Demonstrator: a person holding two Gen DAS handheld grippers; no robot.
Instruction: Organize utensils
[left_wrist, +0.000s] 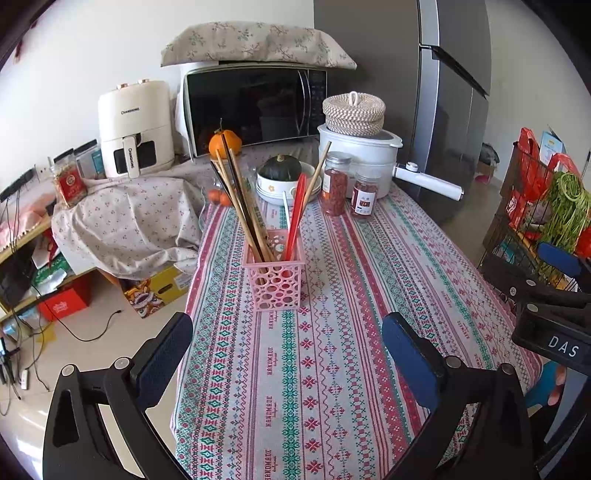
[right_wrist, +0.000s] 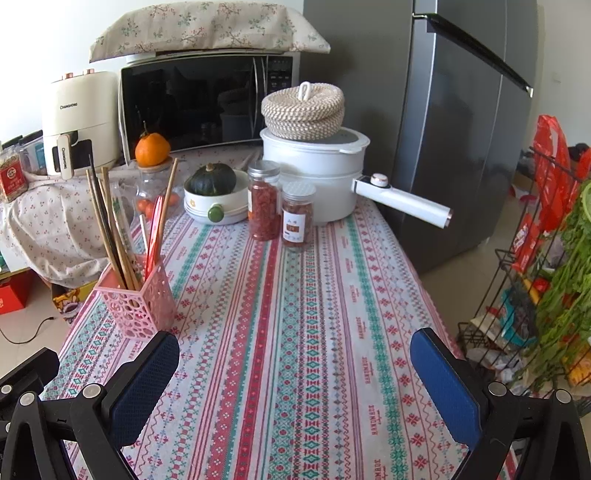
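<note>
A pink perforated utensil holder (left_wrist: 275, 275) (right_wrist: 138, 302) stands on the patterned tablecloth (left_wrist: 332, 332). Several wooden, dark and red chopsticks (left_wrist: 243, 199) (right_wrist: 110, 221) stick up out of it, leaning left and right. My left gripper (left_wrist: 288, 350) hovers open above the cloth, just short of the holder, with nothing between its blue pads. My right gripper (right_wrist: 295, 376) is open too, over the middle of the cloth, with the holder to its front left. Part of the right gripper (left_wrist: 554, 295) shows at the right edge of the left wrist view.
At the table's far end stand a white pot (right_wrist: 317, 173) with a long handle and a woven lid, two spice jars (right_wrist: 280, 210), and a bowl with a dark squash (right_wrist: 214, 192). A microwave (right_wrist: 207, 99), an air fryer (right_wrist: 77, 122), a fridge (right_wrist: 461, 129) and a wire rack with vegetables (right_wrist: 535, 295) surround it.
</note>
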